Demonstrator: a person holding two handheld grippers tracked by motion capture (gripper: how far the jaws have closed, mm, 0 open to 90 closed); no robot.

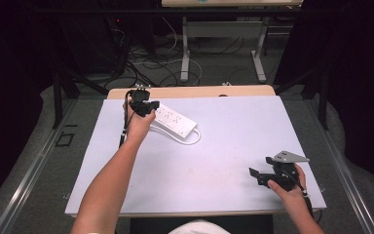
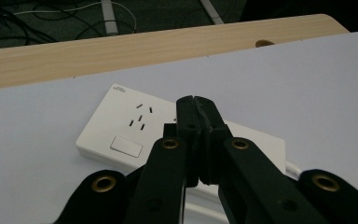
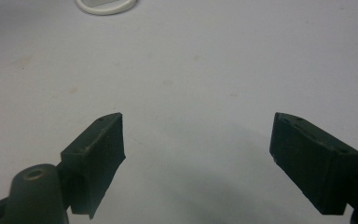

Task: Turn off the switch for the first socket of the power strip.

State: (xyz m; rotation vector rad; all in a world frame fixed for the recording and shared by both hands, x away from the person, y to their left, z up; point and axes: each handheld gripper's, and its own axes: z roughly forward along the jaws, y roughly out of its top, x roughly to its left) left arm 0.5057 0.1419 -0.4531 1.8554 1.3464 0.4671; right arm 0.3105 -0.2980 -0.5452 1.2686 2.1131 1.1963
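High view: a long white plastic power strip (image 1: 175, 121) lies flat on the big white sheet (image 1: 214, 161) covering the wooden table (image 1: 190, 91), at the far left part.
Strip's look: a flat white bar with rows of small dark plug holes on top, and a white cord (image 1: 191, 139) curling out at its near end.
Left gripper (image 1: 143, 107): held at the strip's far-left end; its black jaws are pressed tight together with nothing between them.
Right gripper (image 1: 254, 174): low at the near right, well apart from the strip, jaws spread wide with nothing in them.
Left gripper view: up close you can see the strip's flat white switch (image 2: 126, 146) and a tiny grey label (image 2: 119, 87); the shut jaw tips (image 2: 195, 112) sit just over the strip.
Right gripper view: the bare white sheet lies between the spread jaws (image 3: 196, 149), with a loop of cord (image 3: 105, 6) at the top edge.
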